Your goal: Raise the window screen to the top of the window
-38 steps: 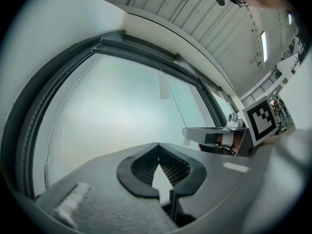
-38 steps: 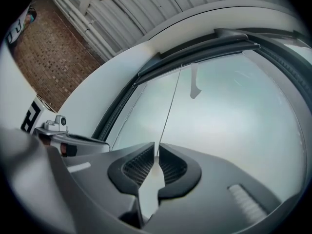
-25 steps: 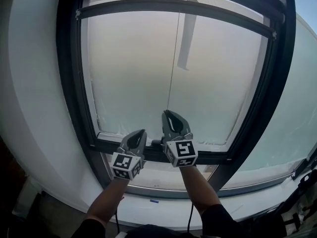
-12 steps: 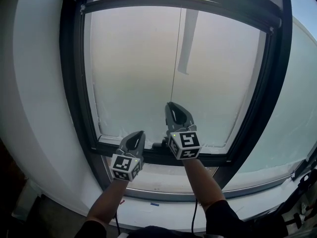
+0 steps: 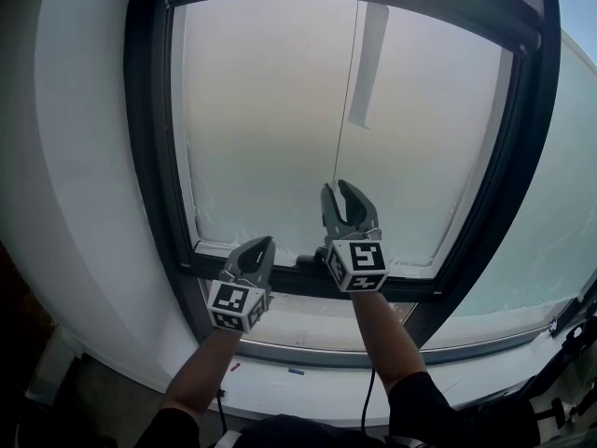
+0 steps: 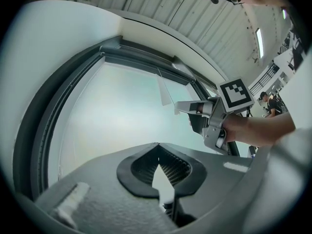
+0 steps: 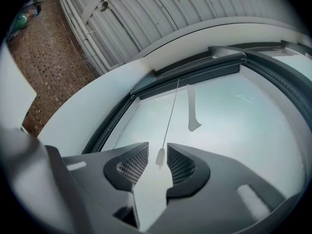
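Observation:
The window has a dark frame [image 5: 149, 157] and a pale frosted screen [image 5: 261, 119]. A thin pull cord [image 5: 345, 91] hangs down its middle, beside a flat grey strip [image 5: 366, 63]. My right gripper [image 5: 350, 189] points up at the cord. Its jaws have just been opening. The cord's small white end piece [image 7: 160, 156] hangs between the pads [image 7: 181, 165] without touching them. My left gripper [image 5: 259, 245] is lower and to the left, near the bottom rail [image 5: 280, 273], shut with nothing in it [image 6: 158, 145]. The right gripper [image 6: 185, 107] also shows in the left gripper view.
A white wall [image 5: 84, 203] curves round the window's left side. A pale sill [image 5: 308, 385] runs below the frame. A second glazed pane [image 5: 560, 203] lies to the right. A ribbed ceiling [image 7: 146, 13] and a brick wall [image 7: 39, 67] show in the right gripper view.
My right gripper has risen a little along the cord and its jaws have spread apart. The dark crossbar at the window's top now shows higher in the picture. The left gripper stays shut.

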`<act>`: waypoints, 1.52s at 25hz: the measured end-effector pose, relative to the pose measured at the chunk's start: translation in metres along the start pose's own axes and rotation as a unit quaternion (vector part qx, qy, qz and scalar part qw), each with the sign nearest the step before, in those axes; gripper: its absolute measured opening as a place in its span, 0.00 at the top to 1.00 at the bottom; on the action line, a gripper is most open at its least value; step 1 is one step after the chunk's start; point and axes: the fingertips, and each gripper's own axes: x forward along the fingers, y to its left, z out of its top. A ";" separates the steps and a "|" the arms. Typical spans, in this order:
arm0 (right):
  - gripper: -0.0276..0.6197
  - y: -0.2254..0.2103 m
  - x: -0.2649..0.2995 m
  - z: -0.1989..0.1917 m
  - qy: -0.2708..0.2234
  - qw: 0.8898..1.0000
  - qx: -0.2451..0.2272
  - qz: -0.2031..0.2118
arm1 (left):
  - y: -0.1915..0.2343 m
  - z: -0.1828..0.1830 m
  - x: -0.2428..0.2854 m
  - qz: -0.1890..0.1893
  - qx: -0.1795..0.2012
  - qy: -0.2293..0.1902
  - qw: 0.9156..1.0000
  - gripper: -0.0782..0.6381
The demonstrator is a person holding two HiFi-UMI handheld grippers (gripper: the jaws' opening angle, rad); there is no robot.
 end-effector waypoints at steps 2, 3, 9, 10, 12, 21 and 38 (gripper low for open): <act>0.78 -0.001 -0.007 -0.007 0.004 1.000 0.006 -0.007 | 0.000 -0.001 -0.003 -0.002 -0.005 0.003 1.000 0.89; 0.78 -0.001 -0.013 -0.011 0.007 1.000 0.010 -0.008 | -0.002 -0.004 -0.005 -0.005 -0.008 0.004 1.000 0.89; 0.80 0.004 -0.077 -0.045 0.031 0.998 0.040 -0.031 | -0.021 -0.021 -0.034 -0.059 -0.037 -0.007 0.998 0.89; 0.81 0.005 -0.091 -0.052 0.039 0.997 0.047 -0.040 | -0.024 -0.026 -0.039 -0.064 -0.044 -0.005 0.997 0.89; 0.83 0.010 -0.120 -0.065 0.060 0.995 0.059 -0.055 | -0.029 -0.040 -0.050 -0.071 -0.059 0.003 0.996 0.89; 0.90 0.031 -0.243 -0.099 0.105 0.985 0.099 -0.094 | -0.062 -0.087 -0.107 -0.084 -0.124 0.046 0.988 0.89; 0.95 -0.024 -0.407 -0.056 0.111 0.980 0.148 -0.073 | -0.196 -0.043 -0.168 -0.062 -0.109 0.021 0.992 0.89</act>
